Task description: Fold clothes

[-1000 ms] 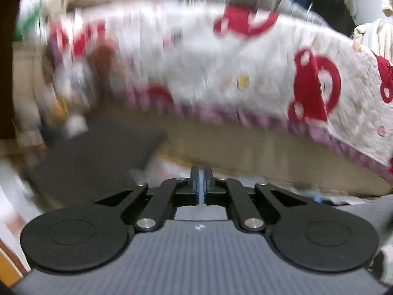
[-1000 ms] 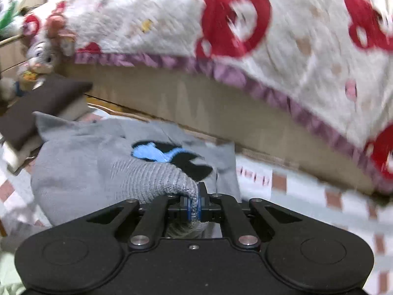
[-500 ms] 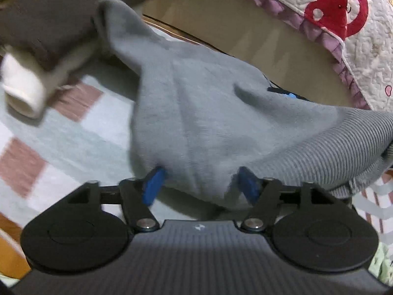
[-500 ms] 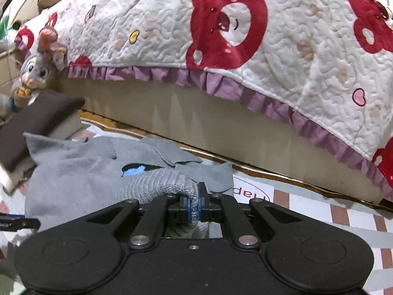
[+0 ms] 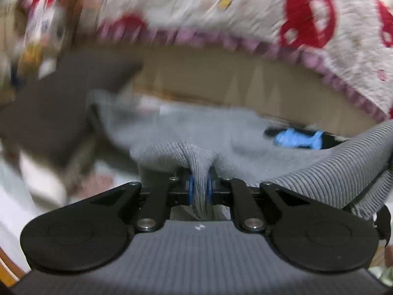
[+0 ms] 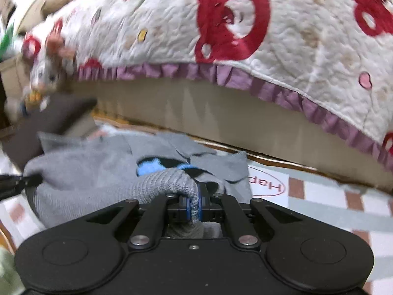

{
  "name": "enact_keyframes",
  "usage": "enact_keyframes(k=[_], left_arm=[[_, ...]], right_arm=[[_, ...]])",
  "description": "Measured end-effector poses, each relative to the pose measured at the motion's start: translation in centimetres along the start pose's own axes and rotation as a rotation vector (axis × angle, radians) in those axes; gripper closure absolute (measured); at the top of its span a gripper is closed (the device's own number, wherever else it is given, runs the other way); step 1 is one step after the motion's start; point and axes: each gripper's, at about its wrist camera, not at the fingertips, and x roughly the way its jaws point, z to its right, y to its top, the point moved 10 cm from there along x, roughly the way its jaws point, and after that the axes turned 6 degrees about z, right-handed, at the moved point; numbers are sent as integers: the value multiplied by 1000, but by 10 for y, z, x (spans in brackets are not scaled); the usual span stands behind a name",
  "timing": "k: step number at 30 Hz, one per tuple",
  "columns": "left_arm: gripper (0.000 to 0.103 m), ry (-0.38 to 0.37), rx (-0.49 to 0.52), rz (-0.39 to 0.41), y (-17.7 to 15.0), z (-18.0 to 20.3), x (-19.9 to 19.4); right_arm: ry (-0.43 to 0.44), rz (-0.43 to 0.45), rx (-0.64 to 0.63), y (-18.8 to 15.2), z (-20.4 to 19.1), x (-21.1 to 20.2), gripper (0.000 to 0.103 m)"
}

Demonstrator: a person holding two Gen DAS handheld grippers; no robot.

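A grey sweater with a blue and black print lies on a checked mat in front of a bed. My left gripper is closing on a bunched fold of its ribbed hem, and the blue pads press the knit from both sides. In the right wrist view the sweater spreads to the left. There my right gripper is shut on another part of the ribbed hem, which is lifted off the mat. The left gripper's tip shows at the sweater's left edge.
A bed with a white quilt printed with red bears and edged with a purple frill stands just behind the sweater. A dark brown folded stack and a plush toy sit at the left. The checked mat stretches to the right.
The left gripper came down over the sweater with its jaws wide and has closed on the ribbed hem. The right gripper kept its hold and barely moved.
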Motion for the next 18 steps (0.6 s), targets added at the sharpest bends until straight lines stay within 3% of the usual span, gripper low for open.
enact_keyframes(k=[4, 9, 14, 18], left_arm=[[98, 24, -36, 105, 36, -15, -29], [98, 64, -58, 119, 46, -44, -38], [98, 90, -93, 133, 44, -64, -39], [99, 99, -88, 202, 61, -72, -58]], right_arm=[[18, 14, 25, 13, -6, -9, 96], [69, -11, 140, 15, -14, -23, 96], [89, -42, 91, 8, -35, -23, 96], [162, 25, -19, 28, -66, -40, 97]])
